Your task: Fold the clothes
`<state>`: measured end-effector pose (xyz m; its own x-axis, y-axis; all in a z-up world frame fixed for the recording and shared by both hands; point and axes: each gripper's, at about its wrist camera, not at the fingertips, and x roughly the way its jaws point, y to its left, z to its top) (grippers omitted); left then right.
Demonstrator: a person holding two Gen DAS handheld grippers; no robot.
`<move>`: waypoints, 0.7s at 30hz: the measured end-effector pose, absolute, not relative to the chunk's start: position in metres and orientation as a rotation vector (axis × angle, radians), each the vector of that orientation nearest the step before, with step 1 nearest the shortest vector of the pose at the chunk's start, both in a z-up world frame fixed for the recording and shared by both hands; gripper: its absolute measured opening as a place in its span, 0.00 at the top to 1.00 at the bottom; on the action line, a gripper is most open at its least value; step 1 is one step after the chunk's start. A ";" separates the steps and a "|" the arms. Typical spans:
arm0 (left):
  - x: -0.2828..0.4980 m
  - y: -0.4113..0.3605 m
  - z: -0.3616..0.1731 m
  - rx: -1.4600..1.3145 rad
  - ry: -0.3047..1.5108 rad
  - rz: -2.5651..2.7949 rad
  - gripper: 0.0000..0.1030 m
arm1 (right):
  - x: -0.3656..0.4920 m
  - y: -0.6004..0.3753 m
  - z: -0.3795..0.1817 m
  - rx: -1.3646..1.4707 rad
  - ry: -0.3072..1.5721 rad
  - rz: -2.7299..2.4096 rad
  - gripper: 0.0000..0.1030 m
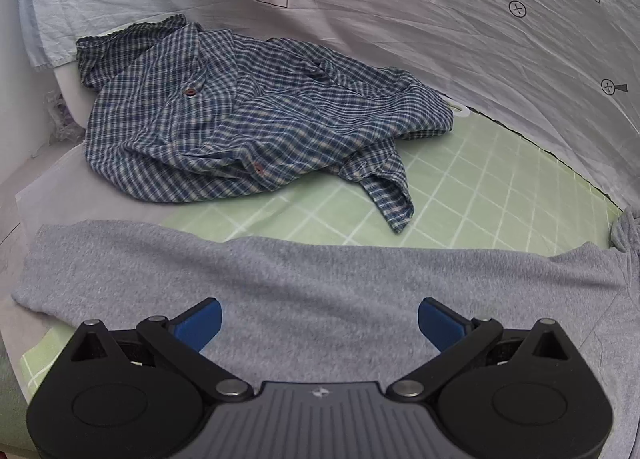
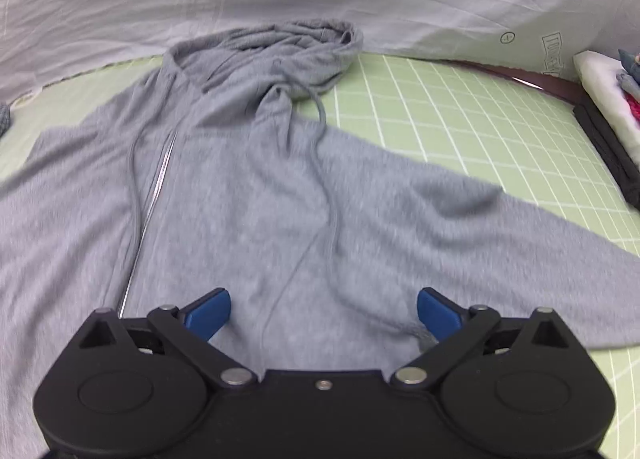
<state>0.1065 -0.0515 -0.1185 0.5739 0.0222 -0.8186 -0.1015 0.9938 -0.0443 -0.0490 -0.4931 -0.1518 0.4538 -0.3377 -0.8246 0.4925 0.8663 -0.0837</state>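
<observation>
A grey zip hoodie (image 2: pixel 256 195) lies spread front-up on the green grid mat (image 2: pixel 480 131), hood (image 2: pixel 288 51) at the far end, its right sleeve (image 2: pixel 500 227) stretched out to the right. My right gripper (image 2: pixel 323 311) is open and empty just above the hoodie's lower body. In the left wrist view the hoodie's left sleeve and side (image 1: pixel 280 283) stretch across the front. My left gripper (image 1: pixel 320 319) is open and empty over that grey cloth.
A crumpled blue plaid shirt (image 1: pixel 240 119) lies on the mat (image 1: pixel 480 187) beyond the hoodie. A wrinkled white sheet (image 1: pixel 440 19) hangs behind the mat. A stack of folded clothes (image 2: pixel 612 107) sits at the right edge.
</observation>
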 end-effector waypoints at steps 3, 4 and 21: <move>0.087 -0.030 -0.120 -0.118 0.972 0.091 0.00 | -0.066 -0.477 -0.151 0.194 0.973 -0.510 0.03; 0.081 -0.023 -0.121 -0.133 0.977 0.098 0.00 | -0.069 -0.474 -0.149 0.206 0.968 -0.509 0.02; 0.060 0.078 -0.138 -0.242 0.999 0.207 0.00 | -0.102 -0.420 -0.157 0.324 0.990 -0.587 0.00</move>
<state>0.0605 0.0776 -0.1379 0.5257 0.0615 -0.8484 -0.2815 0.9538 -0.1053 -0.1025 -0.4202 -0.1570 0.4131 -0.3144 -0.8547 0.5987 0.8010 -0.0053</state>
